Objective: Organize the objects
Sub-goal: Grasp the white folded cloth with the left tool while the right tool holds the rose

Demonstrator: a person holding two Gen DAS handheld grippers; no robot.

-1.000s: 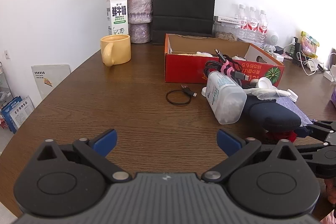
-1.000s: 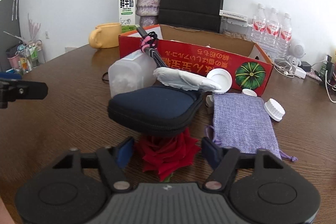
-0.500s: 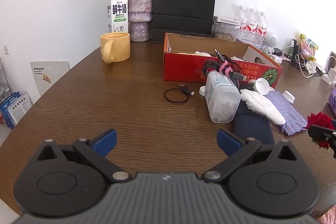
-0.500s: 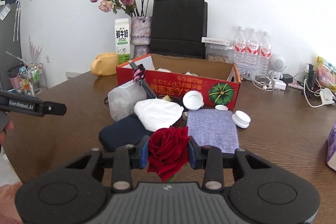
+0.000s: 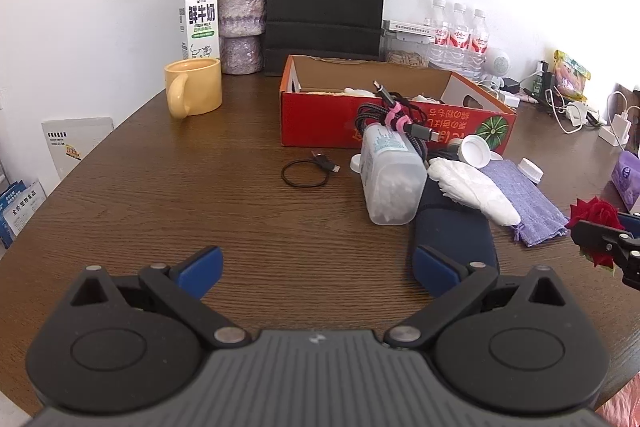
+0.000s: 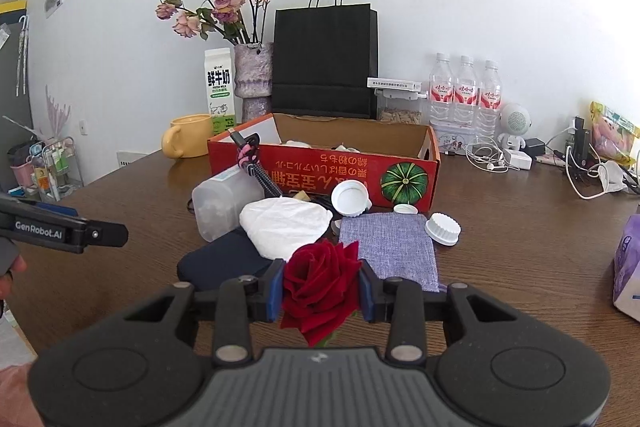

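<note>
The milk carton [image 6: 219, 87] reads "FRESH MILK" under large Chinese characters; "GenRobot.AI" stands on the left gripper [image 6: 100, 234]; the red box [image 6: 340, 169] carries upside-down, seemingly Japanese, print.

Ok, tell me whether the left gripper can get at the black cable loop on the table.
Probably yes. The left gripper is open and empty, and only bare table lies between it and the cable loop.

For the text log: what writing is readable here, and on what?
"鲜牛奶 FRESH MILK": milk carton.
"GenRobot.AI": left gripper finger.
Red box: upside-down print, not reliably readable.
Bottle labels, booklets: too small.
</note>
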